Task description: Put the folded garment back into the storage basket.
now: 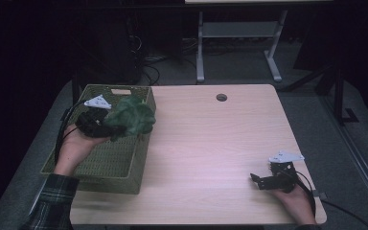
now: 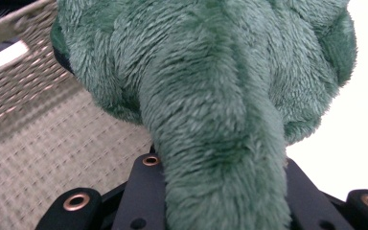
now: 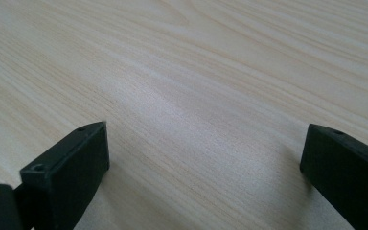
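Green plush toy (image 1: 133, 118) front and centre here, up in the left-centre of the high view, carried above the right-hand rim of the woven basket (image 1: 106, 165) and overhanging the wall nearest the open worktop (image 1: 211, 143). In the left gripper view the plush toy (image 2: 211, 96) crowds the frame, its fuzzy limb running straight down between the two black jaws at the bottom edge, and the basket's pale weave sits behind it on the left of that picture. The left gripper (image 1: 106, 125) has its jaws pinching that soft limb, clamped on the toy from either side, with the grey plate on top and the black cable looping back past the hand toward a plaid sleeve (image 1: 52, 201) in the lower left corner. The basket itself lies along the left edge of the worktop, olive-green, rectangular, a handle slot at its far end. Across to the lower right of the high view, well apart from all that, the right gripper (image 1: 258, 181) lies low on the wood in the person's hand. In the right gripper view its jaws (image 3: 206, 163) are spread wide, bare wood grain between them, nothing caught. A round cable hole (image 1: 221, 97) marks the far side of the worktop, top centre.
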